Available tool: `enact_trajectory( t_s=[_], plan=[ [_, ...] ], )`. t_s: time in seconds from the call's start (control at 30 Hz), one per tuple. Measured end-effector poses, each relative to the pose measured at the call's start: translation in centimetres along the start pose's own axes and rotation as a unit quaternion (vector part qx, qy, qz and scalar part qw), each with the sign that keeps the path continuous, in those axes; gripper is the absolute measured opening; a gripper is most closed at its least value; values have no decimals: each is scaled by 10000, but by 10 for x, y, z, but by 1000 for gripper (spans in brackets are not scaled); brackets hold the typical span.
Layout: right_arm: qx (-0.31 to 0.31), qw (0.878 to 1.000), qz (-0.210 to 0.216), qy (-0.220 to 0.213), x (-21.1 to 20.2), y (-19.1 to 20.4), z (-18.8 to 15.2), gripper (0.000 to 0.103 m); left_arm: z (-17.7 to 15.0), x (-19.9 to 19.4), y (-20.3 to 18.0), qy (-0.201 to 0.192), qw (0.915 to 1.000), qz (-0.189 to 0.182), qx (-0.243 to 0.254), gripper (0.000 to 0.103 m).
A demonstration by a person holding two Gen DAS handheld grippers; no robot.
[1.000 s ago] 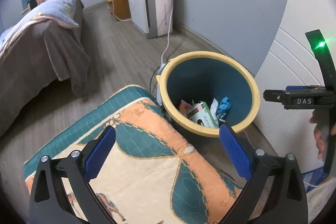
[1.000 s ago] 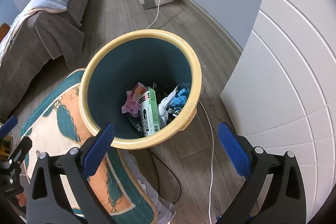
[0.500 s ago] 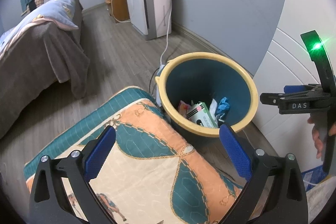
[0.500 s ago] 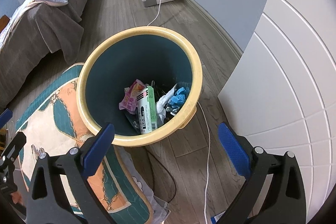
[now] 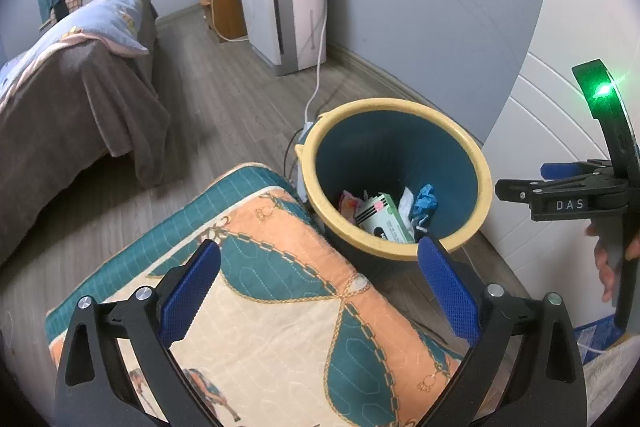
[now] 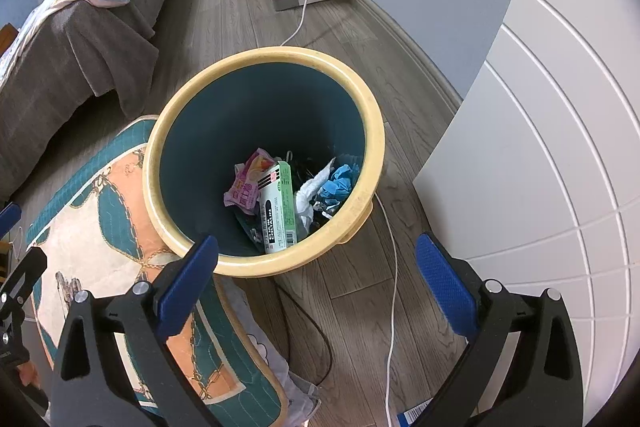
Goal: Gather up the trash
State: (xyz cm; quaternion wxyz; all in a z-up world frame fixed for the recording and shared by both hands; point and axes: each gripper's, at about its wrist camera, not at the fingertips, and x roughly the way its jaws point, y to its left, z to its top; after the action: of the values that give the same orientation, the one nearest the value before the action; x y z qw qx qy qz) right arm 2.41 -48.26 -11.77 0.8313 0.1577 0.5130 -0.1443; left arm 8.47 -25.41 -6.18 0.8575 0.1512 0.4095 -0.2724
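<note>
Currently both hand-held grippers, left point(image 5: 318, 293) and right point(image 6: 316, 289), are hovering with jaws spread apart and empty, just behind a yellow-rimmed bin point(image 6: 372, 131) holding trash point(image 6: 280, 195).

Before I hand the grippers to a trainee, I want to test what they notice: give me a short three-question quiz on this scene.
1. True or false: the left gripper is shut on trash.
2. Which lies in the bin? A) a green and white box B) a glass bottle C) a shoe
3. Fill in: the bin's near side stands against a patterned ____.

Key: 1. False; both it and the right gripper are open and hold nothing. 2. A, beside a pink wrapper and crumpled blue material. 3. Cushion.
</note>
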Motion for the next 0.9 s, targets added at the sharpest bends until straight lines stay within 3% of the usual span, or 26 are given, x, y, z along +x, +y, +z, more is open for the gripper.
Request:
enact_trajectory(
  t_s=[0.9],
  plan=[
    [-41, 10000, -28, 59, 3, 0, -1, 97, -3, 2, 1, 55, 9999, -62, 58, 98]
  ],
)
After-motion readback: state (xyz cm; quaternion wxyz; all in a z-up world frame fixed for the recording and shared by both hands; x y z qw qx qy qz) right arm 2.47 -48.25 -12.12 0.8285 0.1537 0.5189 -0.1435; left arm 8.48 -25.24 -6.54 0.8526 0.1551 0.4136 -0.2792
